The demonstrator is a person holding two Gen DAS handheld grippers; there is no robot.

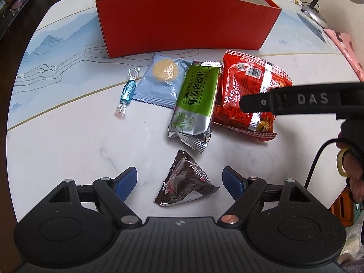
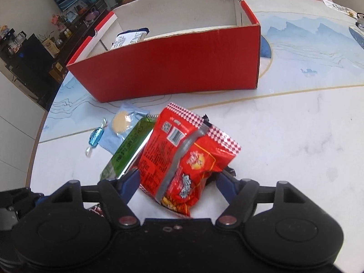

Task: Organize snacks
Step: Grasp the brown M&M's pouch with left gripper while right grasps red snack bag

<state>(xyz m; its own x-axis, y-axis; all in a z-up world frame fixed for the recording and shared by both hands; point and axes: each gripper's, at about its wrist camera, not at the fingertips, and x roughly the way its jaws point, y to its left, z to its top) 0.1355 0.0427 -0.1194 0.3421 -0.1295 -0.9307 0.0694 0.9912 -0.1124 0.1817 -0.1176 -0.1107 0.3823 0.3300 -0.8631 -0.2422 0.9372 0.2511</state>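
Note:
My left gripper [image 1: 179,173] is open low over the white table [image 1: 68,141]. A dark brown triangular snack packet [image 1: 184,182] lies between its blue pads [image 1: 127,182], touched by neither. My right gripper [image 2: 177,178] has its pads against both sides of a red snack packet [image 2: 191,150], shut on it. From the left wrist view one black finger [image 1: 257,102] of it crosses that red packet [image 1: 245,84]. Beside it lie a green packet [image 1: 198,97], a light blue packet [image 1: 161,79] and a blue twist candy [image 1: 128,91]. Behind them stands an open red box [image 1: 182,29].
One white packet [image 2: 129,37] lies inside the red box [image 2: 170,68]. A desk lamp [image 1: 318,11] stands at the table's far right. A hand [image 1: 350,168] holds the right gripper. A dark floor and shelves lie beyond the table's left edge.

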